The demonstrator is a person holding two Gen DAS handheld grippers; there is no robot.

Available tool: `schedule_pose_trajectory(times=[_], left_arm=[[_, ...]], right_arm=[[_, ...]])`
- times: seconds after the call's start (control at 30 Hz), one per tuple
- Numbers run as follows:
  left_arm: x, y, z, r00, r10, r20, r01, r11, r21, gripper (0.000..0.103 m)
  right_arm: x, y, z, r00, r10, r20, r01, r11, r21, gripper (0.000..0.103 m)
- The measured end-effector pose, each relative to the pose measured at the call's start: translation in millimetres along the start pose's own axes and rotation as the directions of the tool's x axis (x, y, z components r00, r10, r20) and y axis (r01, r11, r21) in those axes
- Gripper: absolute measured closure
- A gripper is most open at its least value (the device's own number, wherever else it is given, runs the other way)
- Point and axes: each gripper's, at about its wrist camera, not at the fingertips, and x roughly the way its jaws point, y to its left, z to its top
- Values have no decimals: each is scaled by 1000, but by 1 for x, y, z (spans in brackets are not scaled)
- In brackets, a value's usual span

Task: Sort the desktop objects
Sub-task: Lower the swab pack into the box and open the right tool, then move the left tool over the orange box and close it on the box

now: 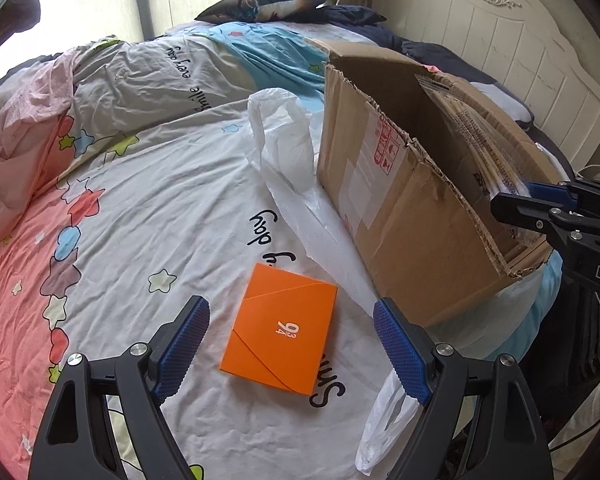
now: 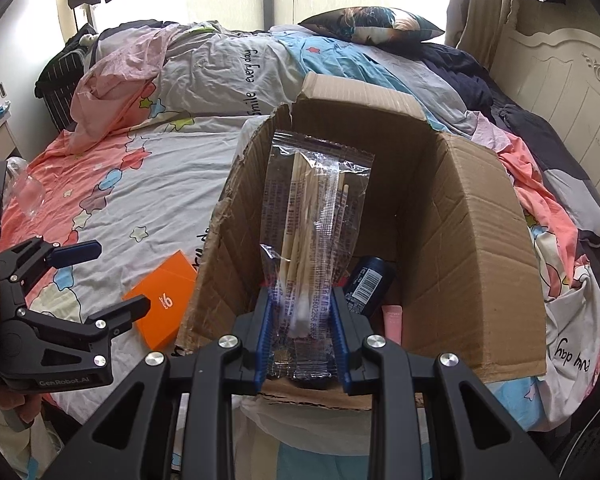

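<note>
Nearest the right wrist camera, at bottom centre, the right gripper (image 2: 300, 316) has its blue pads clamped on the lower end of a clear cutlery packet (image 2: 316, 216), chopsticks showing through the plastic, held upright over the open cardboard box (image 2: 472, 240). Low in the box lie a dark blue bottle (image 2: 370, 280) with a barcode and a pink tube (image 2: 393, 318). I'd say the step in hand is dropping this packet in; what's left is to spread the fingers above the box floor.

In the left wrist view the left gripper (image 1: 292, 344) stands wide apart, empty, at the bottom of the frame, its fingers either side of an orange box (image 1: 282, 332) lying flat on the quilt (image 1: 160, 200), not touching it. That looks like the next pick: lower and close across its sides.

The orange box reads "9¾". The quilt reads "Smile every day". The left gripper's body carries "GenRobot.AI". A white plastic bag (image 1: 284, 148) lies beside the carton, whose red stamp is unreadable.
</note>
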Motion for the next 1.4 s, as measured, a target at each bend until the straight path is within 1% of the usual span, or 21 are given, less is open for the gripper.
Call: schedule_pose_trajectory(times=[0.17, 0.2, 0.27, 0.37, 0.43, 0.57, 0.7, 0.73, 0.8, 0.87, 0.9, 1.07, 1.13, 1.4], left_arm=[[7, 3, -1, 1000, -3, -13, 3, 1000, -8, 16], [10, 4, -2, 1000, -2, -20, 2, 1000, -11, 16], [15, 5, -3, 1000, -3, -30, 3, 1000, -15, 16], [20, 6, -5, 999, -8, -41, 7, 1000, -14, 16], [23, 6, -7, 999, -10, -48, 9, 1000, -13, 16], [27, 8, -9, 998, -14, -59, 13, 1000, -14, 16], [33, 10, -12, 996, -20, -90, 18, 1000, -22, 11], [34, 11, -13, 995, -23, -102, 20, 999, -25, 11], [36, 13, -15, 993, -28, -111, 25, 999, -34, 8], [35, 16, -15, 994, -31, -105, 26, 999, -46, 5], [35, 17, -15, 994, -31, -103, 26, 998, -52, 5], [36, 20, -17, 994, -26, -107, 20, 998, -60, 4], [36, 21, -18, 994, -26, -109, 19, 998, -61, 4], [36, 28, -25, 993, -13, -120, 5, 998, -64, 4]], right_arm=[[2, -4, 1, 1000, -1, 0, 1, 1000, 9, 77], [4, -4, 2, 1000, -1, -7, 1, 1000, 14, 75], [9, -6, 3, 1000, -2, -24, 2, 1000, 23, 62], [11, -5, 1, 999, 0, -40, 2, 999, 37, 57], [9, -3, 1, 999, 16, -38, -14, 999, 38, 54], [2, 4, -1, 999, 21, -26, -20, 999, 25, 54], [-5, 12, -3, 999, 42, -10, -42, 999, 2, 51], [-7, 15, -4, 999, 37, -5, -37, 999, -3, 48], [-11, 19, -5, 1000, 7, 9, -7, 1000, -12, 45], [-16, 22, -6, 999, 28, 19, -28, 999, -20, 38], [-17, 24, -6, 999, 41, 21, -40, 999, -22, 38], [-28, 38, -9, 999, 38, 36, -36, 998, -55, 38], [-30, 46, -11, 998, 53, 37, -50, 996, -71, 38], [-20, 76, -19, 996, 92, 6, -91, 986, -138, 38]])
